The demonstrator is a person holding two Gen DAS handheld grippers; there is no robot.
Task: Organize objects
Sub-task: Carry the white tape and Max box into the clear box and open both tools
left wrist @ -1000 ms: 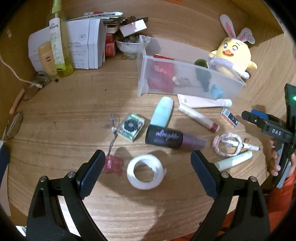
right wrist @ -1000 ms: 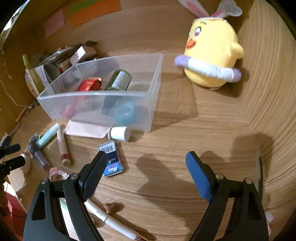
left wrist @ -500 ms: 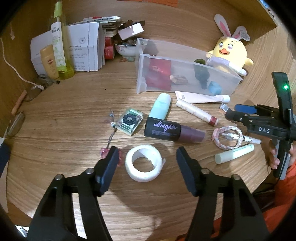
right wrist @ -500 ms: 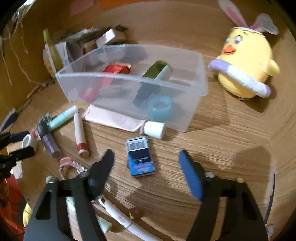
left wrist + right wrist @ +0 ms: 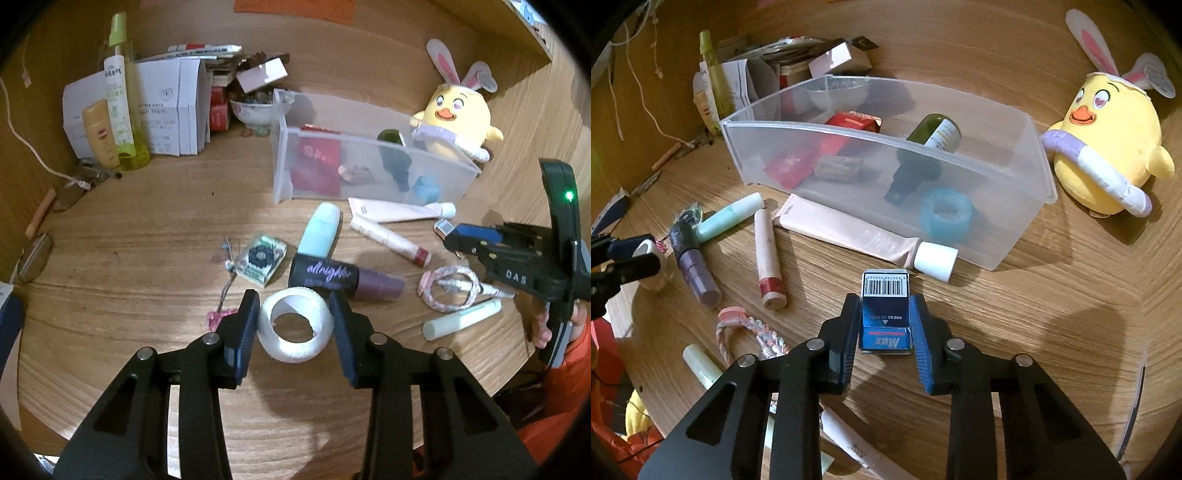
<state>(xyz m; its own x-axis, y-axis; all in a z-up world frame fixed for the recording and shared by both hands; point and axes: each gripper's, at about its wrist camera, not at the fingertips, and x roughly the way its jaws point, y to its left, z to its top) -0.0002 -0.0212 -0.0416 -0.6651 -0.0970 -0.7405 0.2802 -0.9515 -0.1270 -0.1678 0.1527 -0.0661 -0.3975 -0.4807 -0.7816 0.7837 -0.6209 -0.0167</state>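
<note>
A white tape roll (image 5: 294, 325) lies on the wooden table between the fingers of my left gripper (image 5: 294, 325), which touch both its sides. A small blue box marked "Max" (image 5: 885, 314) lies between the fingers of my right gripper (image 5: 885, 321), which press on both its sides. A clear plastic bin (image 5: 1015, 236) stands beyond it and holds a red packet, a green bottle (image 5: 932, 138) and a blue tape roll (image 5: 947, 214). My right gripper also shows in the left wrist view (image 5: 448, 236).
Loose on the table lie a pink tube (image 5: 849, 232), a lipstick (image 5: 768, 254), a dark spray bottle (image 5: 332, 277), a mint tube (image 5: 319, 229), a braided ring (image 5: 448, 290) and a patterned case (image 5: 260, 260). A yellow plush chick (image 5: 1104, 144) sits right of the bin. Boxes and bottles (image 5: 118, 96) stand at the back left.
Both grippers have moved forward and closed in. The left one now grips the white tape roll, the right one the blue box.
</note>
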